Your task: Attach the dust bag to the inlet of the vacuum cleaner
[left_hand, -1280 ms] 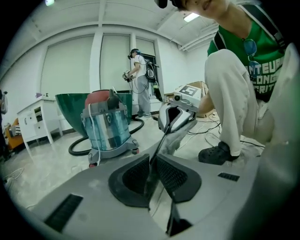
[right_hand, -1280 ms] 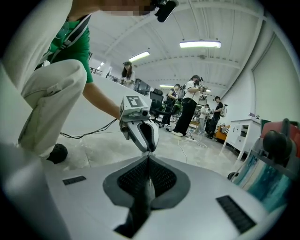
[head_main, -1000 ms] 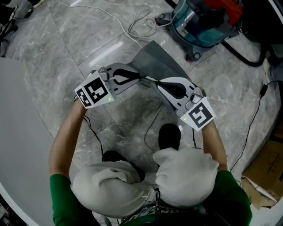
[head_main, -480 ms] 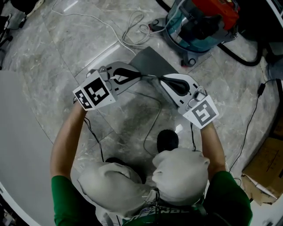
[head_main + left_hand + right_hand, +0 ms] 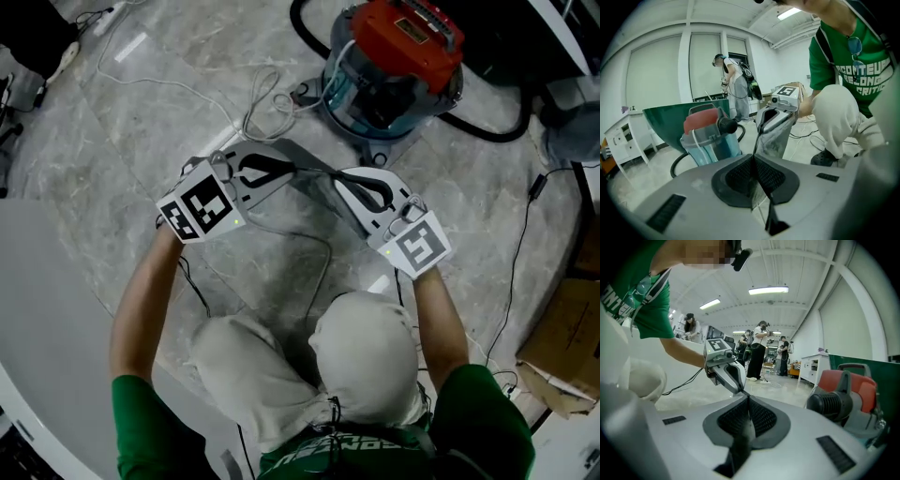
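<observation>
The grey dust bag (image 5: 317,184) hangs between my two grippers, its top edge pulled taut. My left gripper (image 5: 296,169) is shut on the bag's left end and my right gripper (image 5: 337,176) on its right end. The vacuum cleaner (image 5: 394,66), with a red lid and a clear teal drum, stands just beyond them on the floor. In the left gripper view the pads pinch the bag's edge (image 5: 757,140), with the vacuum cleaner (image 5: 710,136) behind at the left. In the right gripper view the bag's edge (image 5: 745,425) sits between the shut pads, and the vacuum cleaner (image 5: 843,397) is at the right.
A white cable (image 5: 255,101) lies coiled on the marble floor left of the vacuum, and a black hose (image 5: 492,127) runs off to its right. A cardboard box (image 5: 562,347) sits at the right edge, a white table (image 5: 37,300) at the left. Other people stand far off.
Both grippers have risen with the bag held between them and drawn closer to the vacuum cleaner, which now shows whole in the head view.
</observation>
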